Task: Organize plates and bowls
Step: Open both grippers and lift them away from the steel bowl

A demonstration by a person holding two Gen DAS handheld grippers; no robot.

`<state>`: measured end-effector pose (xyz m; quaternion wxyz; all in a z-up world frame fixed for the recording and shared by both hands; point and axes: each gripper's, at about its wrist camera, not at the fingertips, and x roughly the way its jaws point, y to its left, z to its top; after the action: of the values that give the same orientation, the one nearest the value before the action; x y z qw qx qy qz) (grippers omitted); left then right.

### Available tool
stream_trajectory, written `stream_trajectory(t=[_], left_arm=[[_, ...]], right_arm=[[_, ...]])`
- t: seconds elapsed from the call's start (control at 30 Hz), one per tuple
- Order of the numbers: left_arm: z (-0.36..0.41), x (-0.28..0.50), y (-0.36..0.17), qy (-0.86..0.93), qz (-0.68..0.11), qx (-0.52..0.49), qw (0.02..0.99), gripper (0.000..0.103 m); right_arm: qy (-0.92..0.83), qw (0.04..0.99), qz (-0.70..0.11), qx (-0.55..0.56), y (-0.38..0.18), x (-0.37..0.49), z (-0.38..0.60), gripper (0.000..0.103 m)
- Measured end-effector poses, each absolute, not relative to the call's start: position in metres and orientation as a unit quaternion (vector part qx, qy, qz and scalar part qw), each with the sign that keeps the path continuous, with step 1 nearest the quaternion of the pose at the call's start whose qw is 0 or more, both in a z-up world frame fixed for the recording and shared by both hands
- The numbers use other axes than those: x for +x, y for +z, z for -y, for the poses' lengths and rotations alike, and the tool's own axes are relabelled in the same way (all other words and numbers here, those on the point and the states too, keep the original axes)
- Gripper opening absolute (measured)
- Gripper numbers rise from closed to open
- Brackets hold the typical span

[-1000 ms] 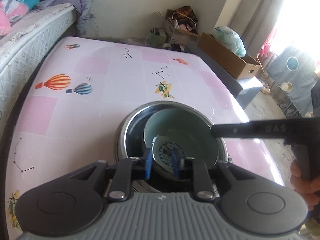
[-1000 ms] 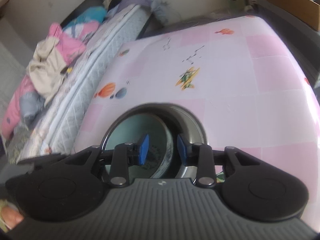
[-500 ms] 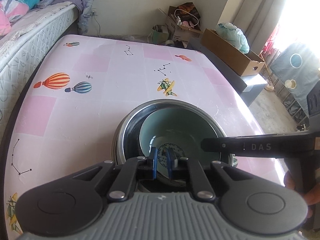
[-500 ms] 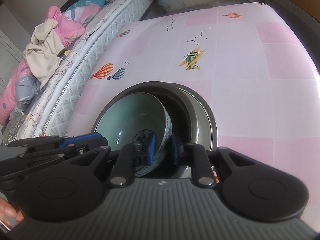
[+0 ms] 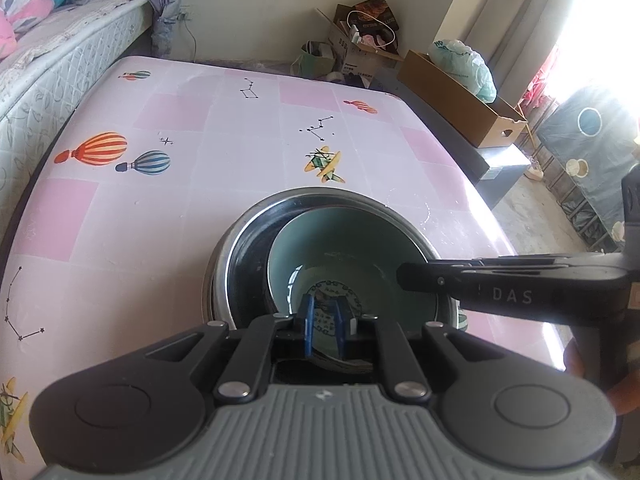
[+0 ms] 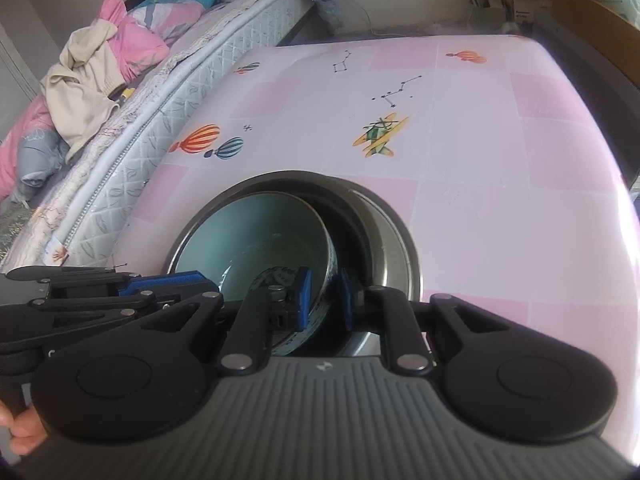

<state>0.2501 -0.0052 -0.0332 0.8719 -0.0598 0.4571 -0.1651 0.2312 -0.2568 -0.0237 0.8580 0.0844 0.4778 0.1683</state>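
Observation:
A pale green ceramic bowl [image 5: 352, 256] with a blue-and-white pattern sits tilted inside a larger steel bowl [image 5: 240, 248] on the pink table [image 5: 160, 208]. My left gripper [image 5: 323, 326] is shut on the green bowl's near rim. My right gripper [image 6: 323, 298] is shut on the same bowl's [image 6: 264, 240] right wall, one pad inside and one outside. The steel bowl [image 6: 396, 248] surrounds it. Each gripper shows in the other's view, the right [image 5: 500, 290] and the left [image 6: 120, 292].
A bed with bedding [image 6: 100, 80] runs along the table's left side. Cardboard boxes [image 5: 460, 96] and bags stand on the floor beyond the table's far right edge. The table's near right edge [image 5: 552, 344] is close to the bowls.
Both grippers closed from open onto the green bowl's rim. The green bowl now sits more tilted and raised within the steel bowl.

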Motion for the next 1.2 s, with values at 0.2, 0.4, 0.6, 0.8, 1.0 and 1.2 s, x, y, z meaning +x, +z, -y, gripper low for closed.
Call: stream_trajectory(t=[0.2, 0.4, 0.6, 0.8, 1.0, 1.2], left_arm=[[0.008, 0.248, -0.031, -0.160, -0.456, -0.051, 0.874, 0.013], [0.014, 0.240, -0.020, -0.149, -0.443, -0.019, 0.884, 0.015], [0.016, 0.240, -0.018, -0.140, -0.442, -0.011, 0.886, 0.015], [0.018, 0.240, -0.017, -0.132, -0.434, 0.004, 0.891, 0.016], [0.022, 0.239, -0.014, -0.122, -0.424, 0.016, 0.897, 0.020], [0.021, 0.237, -0.011, -0.109, -0.412, 0.029, 0.904, 0.042]], right_arm=[[0.169, 0.858, -0.478, 0.089, -0.024, 0.232, 0.258, 0.014], [0.174, 0.856, -0.475, 0.111, -0.026, 0.230, 0.265, 0.016], [0.174, 0.857, -0.476, 0.093, -0.024, 0.229, 0.262, 0.016], [0.170, 0.859, -0.474, 0.091, -0.024, 0.226, 0.259, 0.015], [0.169, 0.857, -0.476, 0.100, -0.025, 0.226, 0.261, 0.015], [0.170, 0.855, -0.478, 0.108, -0.026, 0.226, 0.263, 0.015]])
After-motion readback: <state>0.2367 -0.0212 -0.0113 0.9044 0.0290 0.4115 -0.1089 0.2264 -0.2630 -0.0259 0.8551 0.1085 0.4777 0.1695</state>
